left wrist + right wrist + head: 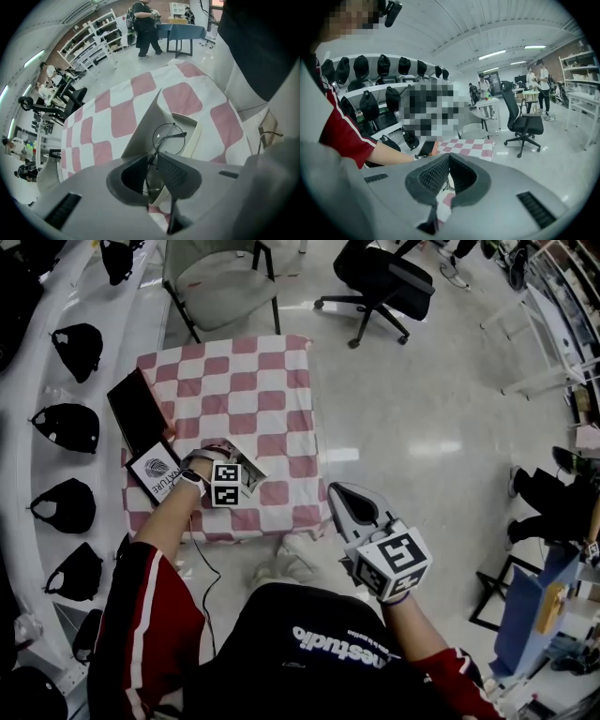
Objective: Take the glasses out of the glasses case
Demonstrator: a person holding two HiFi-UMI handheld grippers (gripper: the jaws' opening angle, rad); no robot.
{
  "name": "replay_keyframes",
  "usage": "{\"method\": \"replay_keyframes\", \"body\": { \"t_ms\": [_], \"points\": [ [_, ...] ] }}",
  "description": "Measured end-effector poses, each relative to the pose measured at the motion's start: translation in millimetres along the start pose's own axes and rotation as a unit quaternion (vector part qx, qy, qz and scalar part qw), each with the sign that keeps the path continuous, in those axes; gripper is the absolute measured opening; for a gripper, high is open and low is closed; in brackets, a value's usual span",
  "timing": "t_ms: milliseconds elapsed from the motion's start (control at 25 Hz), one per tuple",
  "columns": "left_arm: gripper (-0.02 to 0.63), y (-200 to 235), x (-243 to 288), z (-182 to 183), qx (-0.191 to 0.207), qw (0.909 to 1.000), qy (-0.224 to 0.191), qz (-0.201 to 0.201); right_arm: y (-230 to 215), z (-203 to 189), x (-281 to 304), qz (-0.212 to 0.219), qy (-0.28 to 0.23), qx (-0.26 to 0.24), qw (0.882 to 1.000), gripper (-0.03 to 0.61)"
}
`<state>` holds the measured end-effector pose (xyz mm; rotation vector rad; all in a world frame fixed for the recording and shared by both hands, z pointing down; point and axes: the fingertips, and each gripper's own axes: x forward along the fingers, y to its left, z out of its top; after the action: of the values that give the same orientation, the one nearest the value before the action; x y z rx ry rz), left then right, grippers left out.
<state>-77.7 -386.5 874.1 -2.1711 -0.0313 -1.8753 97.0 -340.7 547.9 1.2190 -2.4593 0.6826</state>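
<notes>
The glasses case [187, 133] lies open on the checked tablecloth [122, 117], its pale lid [145, 124] standing up. Thin round wire glasses [168, 137] lie over the case's tray. My left gripper [153, 161] is shut on the wire frame at its near end. In the head view that gripper [242, 480] sits over the case [258, 474] near the table's front left. My right gripper [342, 498] hangs in the air off the table's front right corner. Its jaws [447, 171] are shut with nothing between them.
A black tablet [136, 409] and a printed booklet [155, 472] lie at the table's left edge. A grey chair [220, 277] stands behind the table, an office chair [384, 282] to its right. Black caps [70, 427] line a white shelf on the left.
</notes>
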Motion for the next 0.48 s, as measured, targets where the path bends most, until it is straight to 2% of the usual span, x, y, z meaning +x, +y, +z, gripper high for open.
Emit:
{"method": "replay_keyframes", "body": {
  "t_ms": [120, 480],
  "points": [
    [0.066, -3.4, 4.8, -0.8, 0.001, 0.9999, 0.006, -0.011, -1.5, -0.9, -0.5, -0.001, 0.000, 0.003, 1.000, 0.003],
    [0.017, -2.1, 2.0, -3.1, 0.000, 0.9999, 0.015, -0.006, -2.9, -1.2, 0.0, -0.002, 0.001, 0.011, 1.000, 0.003]
  ]
}}
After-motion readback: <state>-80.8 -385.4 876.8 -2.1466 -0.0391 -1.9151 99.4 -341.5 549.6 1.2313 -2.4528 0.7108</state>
